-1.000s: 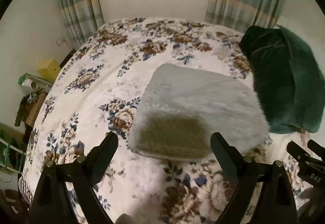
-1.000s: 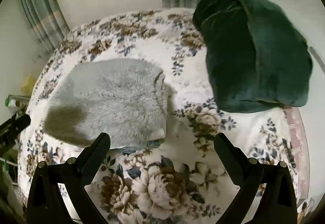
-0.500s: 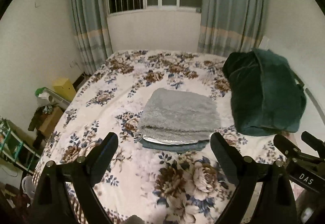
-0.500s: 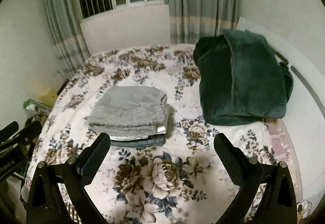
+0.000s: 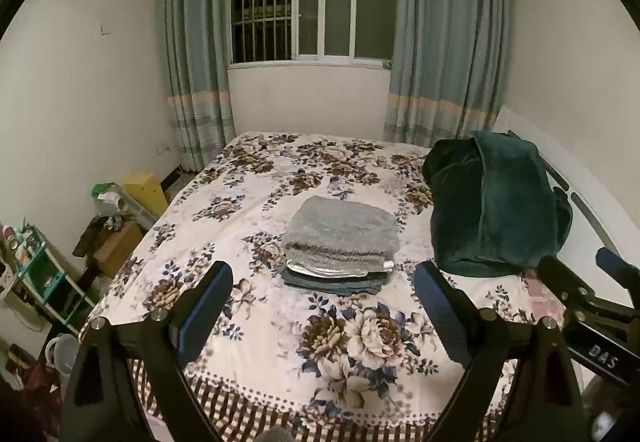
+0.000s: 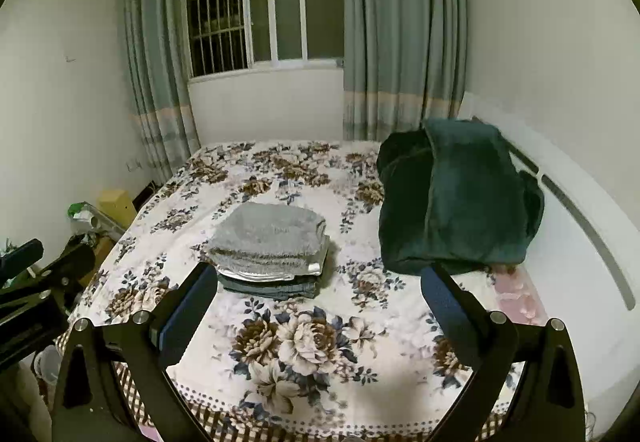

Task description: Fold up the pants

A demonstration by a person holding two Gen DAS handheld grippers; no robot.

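The folded grey fleecy pants (image 5: 342, 232) lie on top of a small stack in the middle of the floral bed; they also show in the right wrist view (image 6: 270, 236). Under them are a silvery layer (image 5: 332, 270) and folded blue jeans (image 5: 334, 284). My left gripper (image 5: 322, 296) is open and empty, held back over the bed's near edge, well short of the stack. My right gripper (image 6: 318, 300) is open and empty too, at the same distance. Neither touches any cloth.
A bulky dark green blanket (image 5: 496, 205) is heaped at the right of the bed (image 5: 360, 342) by the white headboard (image 6: 580, 226). Left of the bed are a yellow box (image 5: 146, 191), a cluttered stand (image 5: 108, 238) and a teal shelf (image 5: 36, 274). Curtains and a barred window stand behind.
Both grippers have pulled back and up from just above the grey pants to the foot of the bed. The whole stack, window and walls have come into view. The stack has not moved.
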